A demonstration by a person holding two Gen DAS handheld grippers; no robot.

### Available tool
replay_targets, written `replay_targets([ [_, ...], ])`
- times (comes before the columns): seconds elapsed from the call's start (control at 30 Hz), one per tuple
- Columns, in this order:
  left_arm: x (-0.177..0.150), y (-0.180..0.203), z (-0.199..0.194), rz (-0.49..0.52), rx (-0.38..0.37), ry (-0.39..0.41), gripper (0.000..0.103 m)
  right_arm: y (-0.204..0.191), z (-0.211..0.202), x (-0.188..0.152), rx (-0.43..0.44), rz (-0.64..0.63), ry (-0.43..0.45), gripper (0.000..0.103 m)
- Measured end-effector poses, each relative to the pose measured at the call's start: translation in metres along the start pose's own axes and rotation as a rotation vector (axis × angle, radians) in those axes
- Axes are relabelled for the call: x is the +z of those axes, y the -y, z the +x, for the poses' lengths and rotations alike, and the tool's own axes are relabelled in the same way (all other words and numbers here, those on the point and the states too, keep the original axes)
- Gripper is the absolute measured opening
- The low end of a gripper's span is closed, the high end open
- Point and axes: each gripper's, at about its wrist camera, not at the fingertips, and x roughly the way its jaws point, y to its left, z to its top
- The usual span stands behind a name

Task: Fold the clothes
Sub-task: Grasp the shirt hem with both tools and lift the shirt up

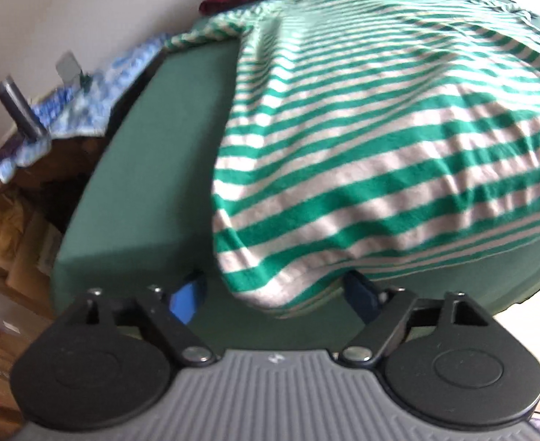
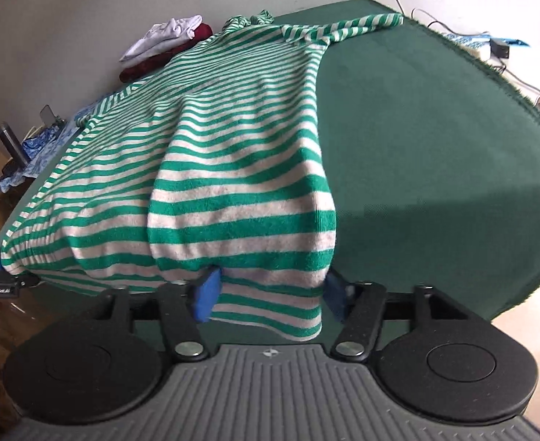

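Both grippers, left [image 1: 273, 294] and right [image 2: 270, 290], stood with jaws parted around the hem of a striped shirt [image 2: 233, 147], spread on the green table [image 2: 435, 147] for folding.

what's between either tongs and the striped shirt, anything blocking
Nothing visible. The striped shirt lies on the green table, and its near hem already hangs between the blue fingers of the left tongs and the right tongs.
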Motion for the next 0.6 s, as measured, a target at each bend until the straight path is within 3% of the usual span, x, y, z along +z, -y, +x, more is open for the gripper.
replay_targets([
  [0.03, 0.002, -0.001, 0.002, 0.006, -0.004, -0.021, 0.007, 0.0, -0.003, -0.001, 0.009, 0.015, -0.01, 0.015],
  [0.07, 0.002, -0.002, -0.001, 0.012, -0.009, -0.03, 0.007, 0.0, -0.01, -0.001, 0.023, 0.026, -0.021, 0.007],
  [0.17, 0.0, -0.016, -0.04, -0.007, -0.096, 0.023, 0.004, 0.002, -0.038, 0.004, 0.109, 0.071, -0.032, 0.005],
  [0.3, -0.006, -0.039, -0.122, -0.051, -0.206, 0.151, 0.004, 0.013, -0.114, 0.021, 0.325, 0.201, 0.105, 0.004],
  [0.4, -0.012, -0.041, -0.104, -0.071, -0.176, 0.097, 0.004, 0.018, -0.117, 0.02, 0.267, 0.184, 0.068, 0.004],
  [0.53, -0.02, -0.039, -0.061, -0.107, -0.127, -0.041, 0.004, 0.015, -0.071, 0.0, 0.131, 0.133, -0.104, 0.003],
  [0.6, -0.016, -0.046, -0.092, -0.131, -0.147, 0.033, 0.004, 0.017, -0.087, 0.003, 0.225, 0.208, -0.032, 0.003],
])
